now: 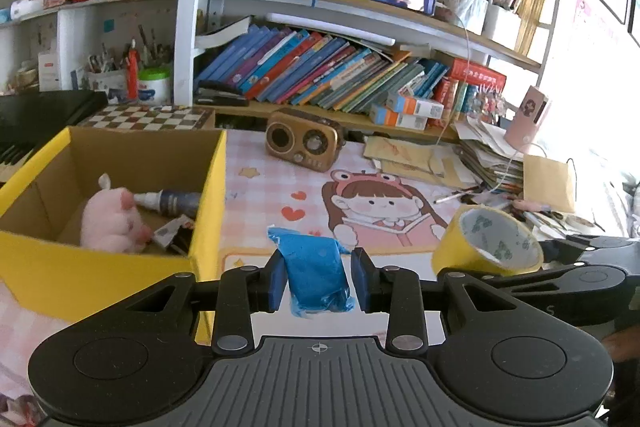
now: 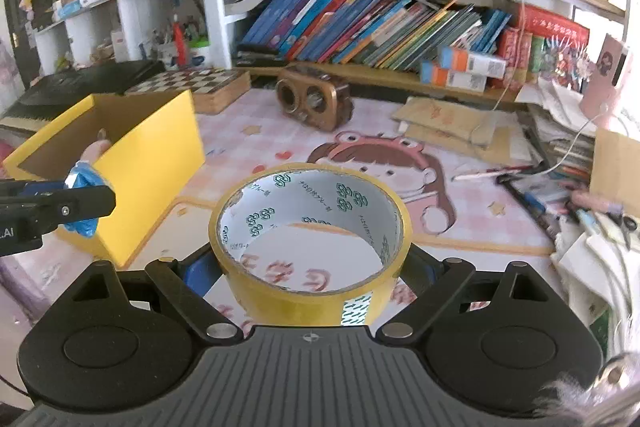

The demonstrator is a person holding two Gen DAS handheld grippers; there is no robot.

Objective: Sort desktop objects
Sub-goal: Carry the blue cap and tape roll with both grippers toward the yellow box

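Note:
My left gripper [image 1: 318, 277] is shut on a crumpled blue plastic packet [image 1: 316, 269], held above the desk mat just right of the yellow cardboard box [image 1: 100, 271]. Inside the box lie a pink plush toy [image 1: 110, 217] and a dark bottle [image 1: 176, 203]. My right gripper [image 2: 310, 267] is shut on a wide roll of yellow tape [image 2: 308, 247], its pads pressing on the roll's sides. The tape roll [image 1: 486, 241] also shows at the right of the left wrist view. In the right wrist view the blue packet [image 2: 82, 187] and the box [image 2: 132, 163] are at the left.
A brown retro radio [image 1: 304, 145] stands at the back of the pink cartoon desk mat [image 1: 272, 195]. A checkerboard [image 1: 154, 117] lies behind the box. Papers, pens and cables [image 2: 560, 187] clutter the right side. Book shelves [image 1: 320, 67] rise behind.

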